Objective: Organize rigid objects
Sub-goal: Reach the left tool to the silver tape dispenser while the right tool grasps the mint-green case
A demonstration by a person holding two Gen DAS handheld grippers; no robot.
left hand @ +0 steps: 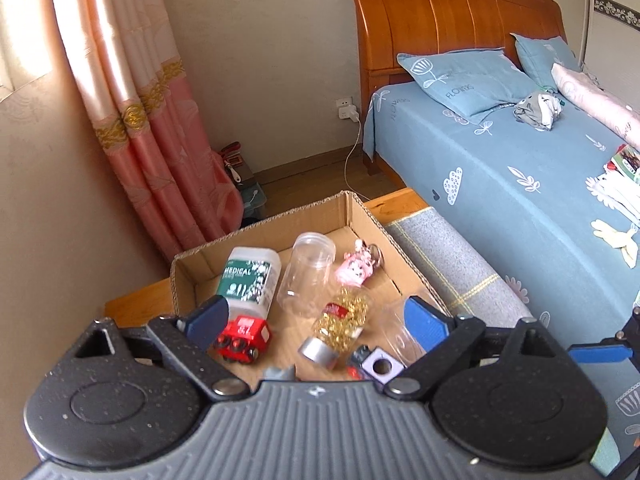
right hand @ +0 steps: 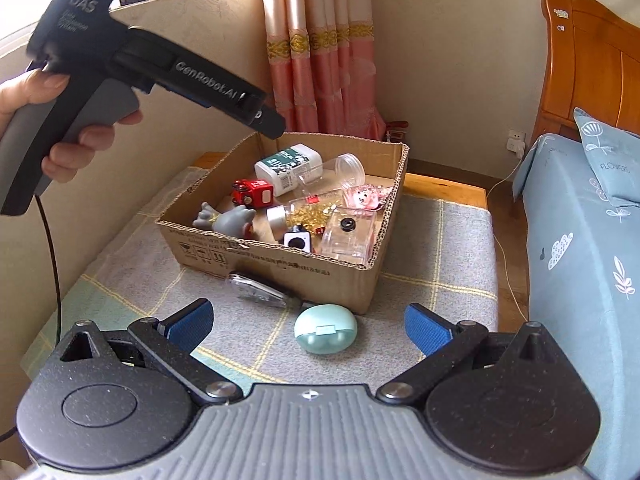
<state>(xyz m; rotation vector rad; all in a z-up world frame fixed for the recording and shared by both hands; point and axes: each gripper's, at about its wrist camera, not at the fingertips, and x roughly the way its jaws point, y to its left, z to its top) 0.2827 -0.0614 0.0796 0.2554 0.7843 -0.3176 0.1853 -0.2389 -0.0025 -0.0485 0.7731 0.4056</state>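
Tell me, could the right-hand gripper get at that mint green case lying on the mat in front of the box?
Probably yes. The right gripper is open with nothing between its fingers, and the mint green case lies on the mat just ahead of it. Only the cardboard box close behind might crowd it.

"MEDICAL" stands on the green label of the white bottle (left hand: 249,278) in the cardboard box (right hand: 280,258). The left gripper's body (right hand: 160,68) reads "DAS" and "GenRobot.AI". The blue pillow (left hand: 460,80) near the bed's headboard edge bears "FLOWERS".
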